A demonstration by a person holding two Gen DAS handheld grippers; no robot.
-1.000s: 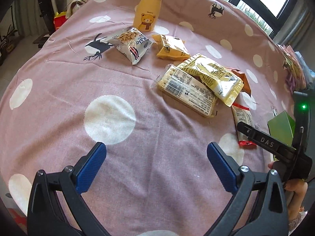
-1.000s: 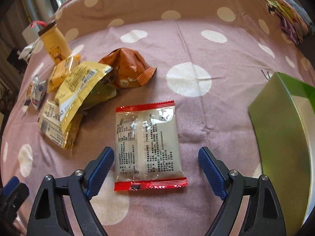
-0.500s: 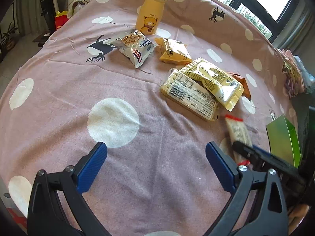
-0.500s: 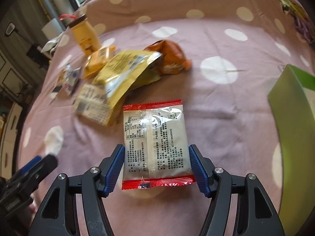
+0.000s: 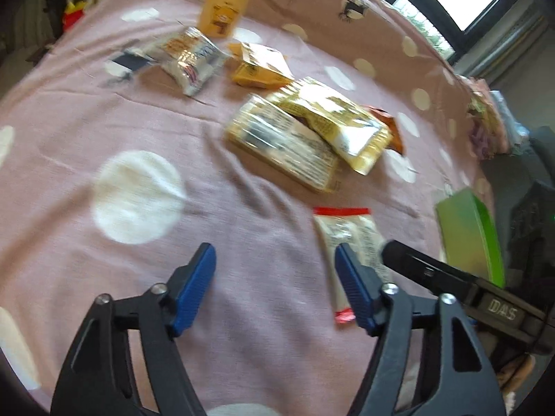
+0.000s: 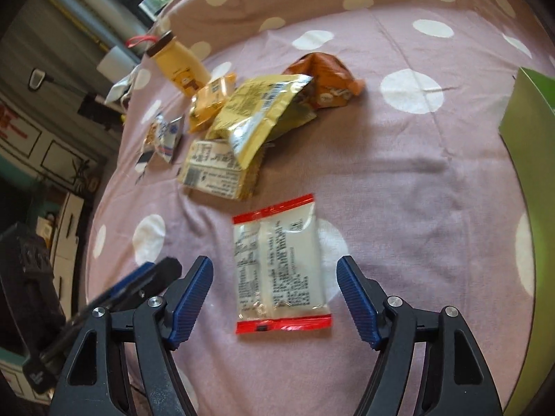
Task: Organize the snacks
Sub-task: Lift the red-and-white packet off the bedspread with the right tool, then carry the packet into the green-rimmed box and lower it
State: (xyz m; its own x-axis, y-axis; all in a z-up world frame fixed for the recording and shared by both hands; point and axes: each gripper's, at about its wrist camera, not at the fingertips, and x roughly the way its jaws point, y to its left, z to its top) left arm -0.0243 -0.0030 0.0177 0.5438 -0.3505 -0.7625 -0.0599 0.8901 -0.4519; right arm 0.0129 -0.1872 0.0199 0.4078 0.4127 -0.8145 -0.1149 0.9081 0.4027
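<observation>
A white snack packet with red ends (image 6: 274,242) lies flat on the pink dotted cloth (image 6: 399,180). My right gripper (image 6: 275,270) straddles its near half, jaws opening, pads clear of both its sides. The same packet (image 5: 350,239) shows in the left wrist view, to the right of my left gripper (image 5: 274,260). The left jaws are closing over bare cloth with nothing between them. A green box (image 6: 530,138) stands at the right edge. Further back lies a heap of yellow packets (image 6: 256,107) and an orange packet (image 6: 326,79).
A yellow bear bottle (image 5: 225,3) stands at the far side, with a silver snack bag (image 5: 187,59) and a small yellow packet (image 5: 260,66) near it. A flat wafer pack (image 5: 281,145) lies under the yellow packet (image 5: 336,121). Cabinets (image 6: 62,159) stand off the bed's left.
The left jaws have narrowed markedly over bare cloth. The right jaws came in close to the red-edged packet, then widened again. Both views have swung, and the two grippers are now closer together.
</observation>
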